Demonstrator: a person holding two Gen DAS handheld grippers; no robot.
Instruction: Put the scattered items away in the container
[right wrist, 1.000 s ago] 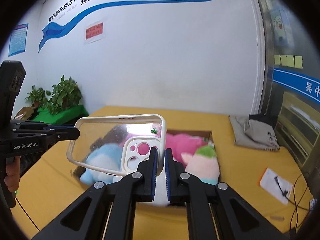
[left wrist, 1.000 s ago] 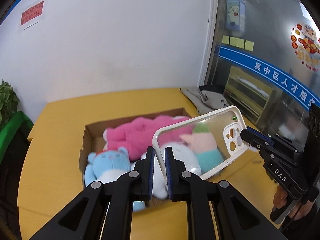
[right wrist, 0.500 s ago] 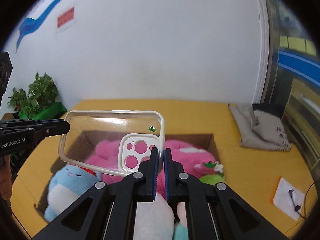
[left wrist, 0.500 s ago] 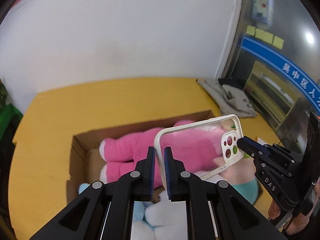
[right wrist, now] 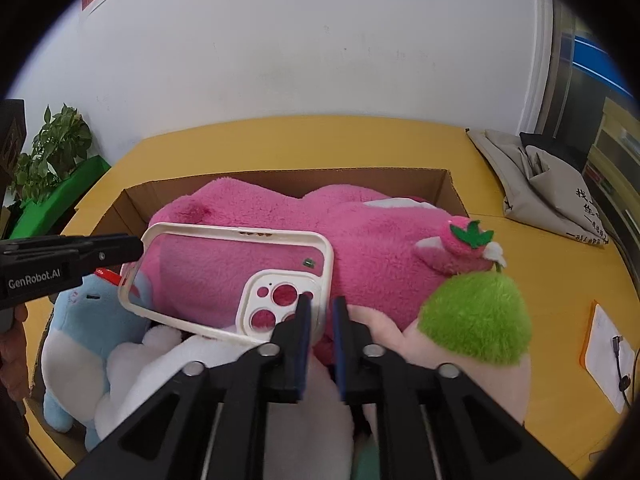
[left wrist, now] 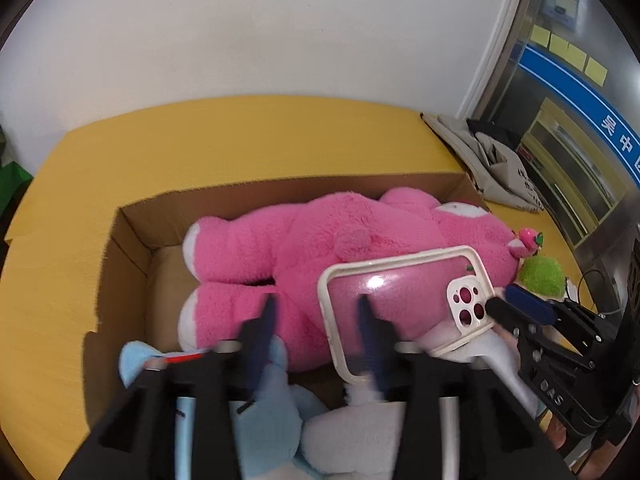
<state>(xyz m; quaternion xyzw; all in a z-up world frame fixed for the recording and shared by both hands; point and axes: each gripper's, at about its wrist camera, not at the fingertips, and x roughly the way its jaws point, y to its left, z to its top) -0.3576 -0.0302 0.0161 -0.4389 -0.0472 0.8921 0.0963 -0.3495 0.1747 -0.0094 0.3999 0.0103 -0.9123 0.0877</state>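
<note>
The left gripper [left wrist: 316, 322] is seen with its jaws opening, blurred and spread to either side of one short edge of a clear phone case [left wrist: 404, 312], which is no longer pinched. The right gripper [right wrist: 320, 320] is likewise opening at the case's camera-cutout end, the pads parted and apparently off the rim. The case is thus being released flat above a pink plush bear [right wrist: 360, 240] inside a cardboard box [right wrist: 288, 178], evidently so that it settles on the soft toys rather than dropping edgewise. A blue plush [right wrist: 80, 320] and a green-tufted plush [right wrist: 476, 316] are packed alongside. The box is set on a yellow table [left wrist: 240, 140], with a grey cloth bag [right wrist: 540, 184] left well apart.
</note>
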